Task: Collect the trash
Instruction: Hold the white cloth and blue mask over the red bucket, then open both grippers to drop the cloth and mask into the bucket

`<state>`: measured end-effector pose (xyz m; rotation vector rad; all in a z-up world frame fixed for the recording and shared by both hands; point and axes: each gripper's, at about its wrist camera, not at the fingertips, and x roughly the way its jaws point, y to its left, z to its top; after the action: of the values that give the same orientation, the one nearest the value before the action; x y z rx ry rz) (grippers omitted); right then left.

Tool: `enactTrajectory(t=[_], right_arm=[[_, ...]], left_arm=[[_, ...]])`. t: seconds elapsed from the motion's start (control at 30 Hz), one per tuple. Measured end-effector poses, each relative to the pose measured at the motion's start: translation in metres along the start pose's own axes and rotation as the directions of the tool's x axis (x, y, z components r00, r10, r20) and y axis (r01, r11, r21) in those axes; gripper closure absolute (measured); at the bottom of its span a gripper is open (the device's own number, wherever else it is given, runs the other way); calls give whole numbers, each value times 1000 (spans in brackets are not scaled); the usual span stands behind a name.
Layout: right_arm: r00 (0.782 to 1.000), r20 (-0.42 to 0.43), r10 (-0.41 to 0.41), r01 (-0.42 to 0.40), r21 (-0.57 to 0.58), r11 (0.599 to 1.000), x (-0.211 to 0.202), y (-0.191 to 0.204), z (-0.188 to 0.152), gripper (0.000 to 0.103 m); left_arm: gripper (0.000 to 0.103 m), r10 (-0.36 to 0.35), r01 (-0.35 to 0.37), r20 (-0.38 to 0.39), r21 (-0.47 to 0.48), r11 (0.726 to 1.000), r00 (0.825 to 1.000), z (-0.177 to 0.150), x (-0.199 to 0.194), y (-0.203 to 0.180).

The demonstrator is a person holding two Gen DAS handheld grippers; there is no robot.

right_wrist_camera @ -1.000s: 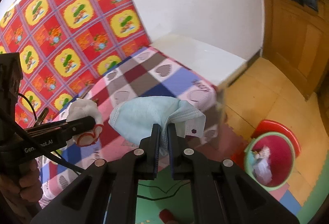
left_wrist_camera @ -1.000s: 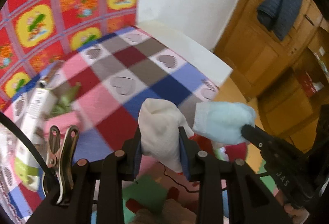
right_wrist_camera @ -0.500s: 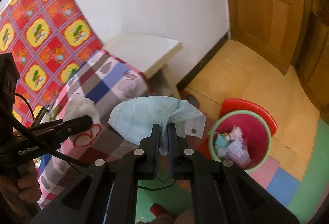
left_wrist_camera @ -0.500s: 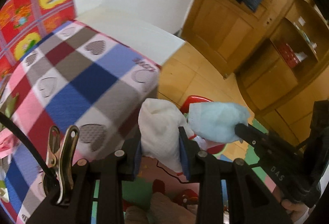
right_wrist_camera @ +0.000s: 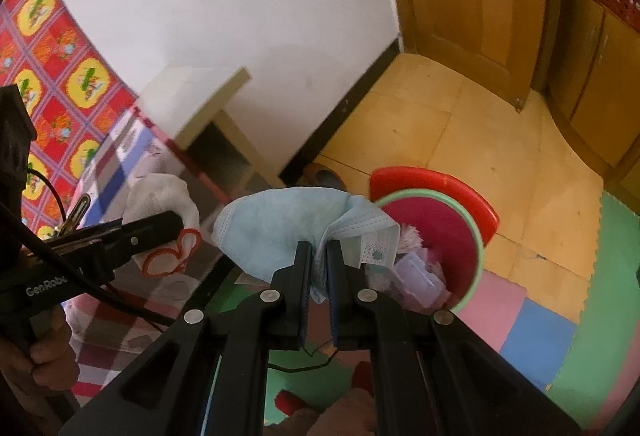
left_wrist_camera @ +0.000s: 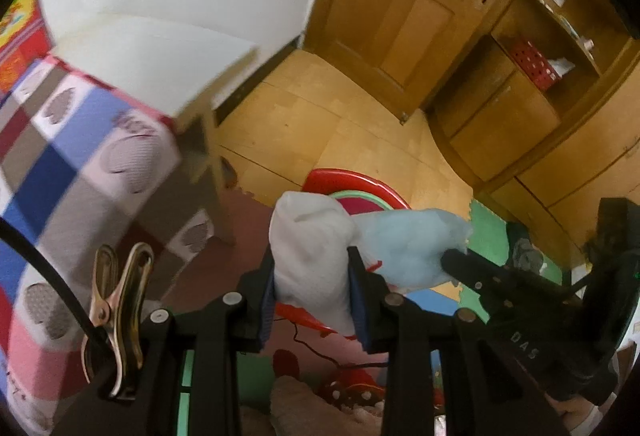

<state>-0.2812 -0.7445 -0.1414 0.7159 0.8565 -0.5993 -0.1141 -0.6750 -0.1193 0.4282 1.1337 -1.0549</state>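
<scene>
Both claws loaded | bin (right_wrist_camera: pixel 470 232) half hidden by mask (right_wrist_camera: pixel 280 232) | contents possibly wrappers

Bin (left_wrist_camera: pixel 362 182) mostly hidden behind held wad (left_wrist_camera: pixel 310 256); tablecloth (left_wrist_camera: pixel 60 156) motion-blurred; bin contents perhaps wrappers.

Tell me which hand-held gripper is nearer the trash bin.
Right. The right hand-held gripper hangs beside the trash bin rim; the left hand-held gripper sits further off, by the table.
</scene>
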Motion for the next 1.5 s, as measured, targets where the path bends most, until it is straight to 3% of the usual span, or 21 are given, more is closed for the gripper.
enactTrajectory(t=[0.43,0.83,1.27,1.5], right_arm=[[987,-55,-151,153,32,988,36,-61,-18,94],[950,-83,-301,306,51,951,88,-93,-31,94],[929,-143,-343,359,112,927,136,-125,-42,94],[927,-151,-342,362,131,923,148,-130,-40,94]], left_arm=[[70,-59,76,-117,142,987,991,-3,90,-53],[69,-126,194,-258,254,948,958,-15,189,-61],[68,-130,237,-345,287,928,930,-36,275,-63],[53,-113,235,-387,285,929,915,-37,296,-60]])
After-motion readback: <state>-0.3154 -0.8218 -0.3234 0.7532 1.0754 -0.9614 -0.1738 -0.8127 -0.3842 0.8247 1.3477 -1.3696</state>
